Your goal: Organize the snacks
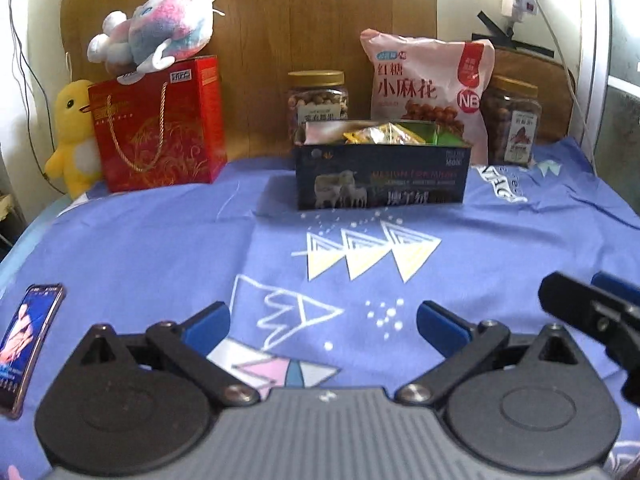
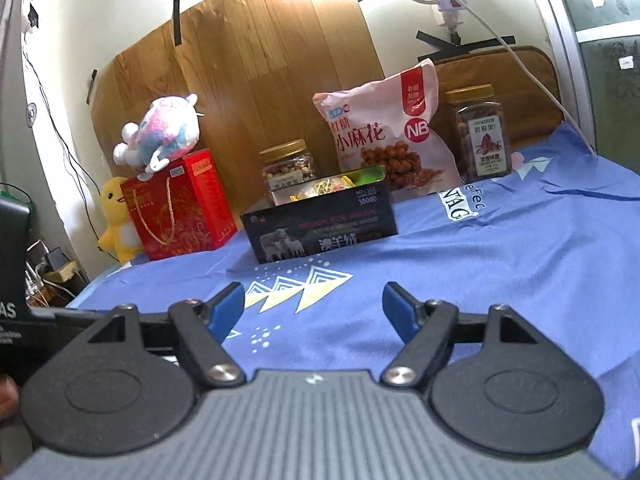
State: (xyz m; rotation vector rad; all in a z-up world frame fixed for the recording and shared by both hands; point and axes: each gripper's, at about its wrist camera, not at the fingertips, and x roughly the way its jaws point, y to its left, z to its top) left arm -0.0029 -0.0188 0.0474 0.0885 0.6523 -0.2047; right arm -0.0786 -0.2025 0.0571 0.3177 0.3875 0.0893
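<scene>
A dark open box (image 1: 382,176) (image 2: 320,226) holding small wrapped snacks (image 1: 384,136) stands at the back of a blue cloth. Behind it lean a pink snack bag (image 1: 428,88) (image 2: 390,136), a gold-lidded nut jar (image 1: 318,102) (image 2: 286,168) on its left and a second jar (image 1: 512,120) (image 2: 480,132) on its right. My left gripper (image 1: 323,322) hovers over the near part of the cloth, open, with nothing between its blue pads. My right gripper (image 2: 313,307) is also open and holds nothing; one of its fingers shows at the left wrist view's right edge.
A red gift bag (image 1: 158,128) (image 2: 180,206) stands at the back left with a pastel plush toy (image 1: 160,26) (image 2: 160,136) on top and a yellow duck toy (image 1: 74,136) (image 2: 116,216) beside it. A phone (image 1: 26,342) lies on the cloth near the left edge. Cables hang at the right wall.
</scene>
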